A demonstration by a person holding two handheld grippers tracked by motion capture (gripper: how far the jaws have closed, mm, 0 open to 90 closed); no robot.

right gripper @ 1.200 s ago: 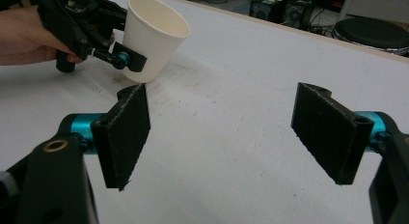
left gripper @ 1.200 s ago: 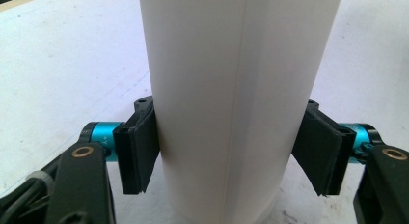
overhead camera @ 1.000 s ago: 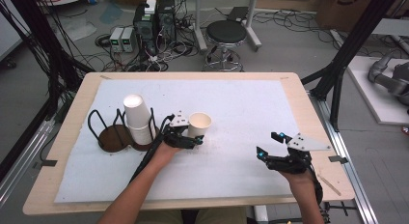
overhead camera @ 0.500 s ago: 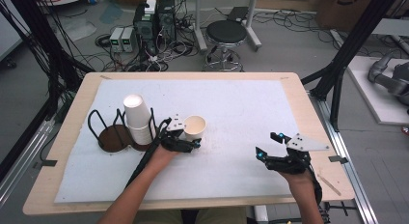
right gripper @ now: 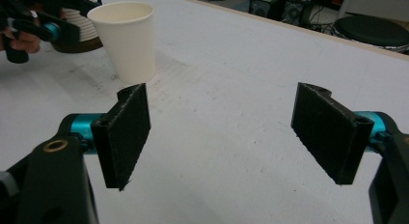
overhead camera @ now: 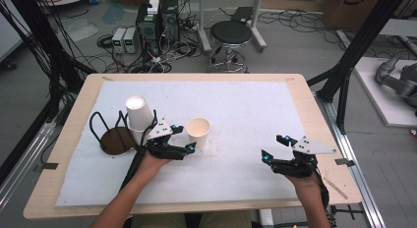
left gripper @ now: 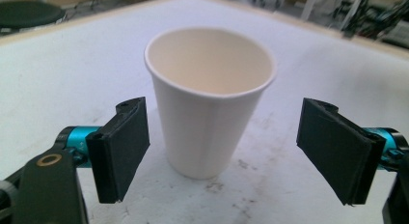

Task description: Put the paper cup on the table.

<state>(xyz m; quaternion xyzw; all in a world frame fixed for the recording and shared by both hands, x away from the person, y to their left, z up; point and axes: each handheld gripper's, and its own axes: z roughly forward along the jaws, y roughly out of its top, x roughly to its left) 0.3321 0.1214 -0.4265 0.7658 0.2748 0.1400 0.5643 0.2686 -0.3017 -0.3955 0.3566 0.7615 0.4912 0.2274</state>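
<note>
- Cup stands upright on the white mat, mouth up and empty, between the spread jaws of the left gripper; neither pad touches it.
- Left gripper is released, its jaws flanking the cup's lower half.
- Just behind it stands a stack of upturned cups beside a wire holder.
- Right gripper hovers over bare mat, well apart, jaws wide and holding nothing.
- Risk: the thin paper wall would likely crumple under a hard squeeze.
- Risk: one pad landing first could push the light cup over or away.
</note>
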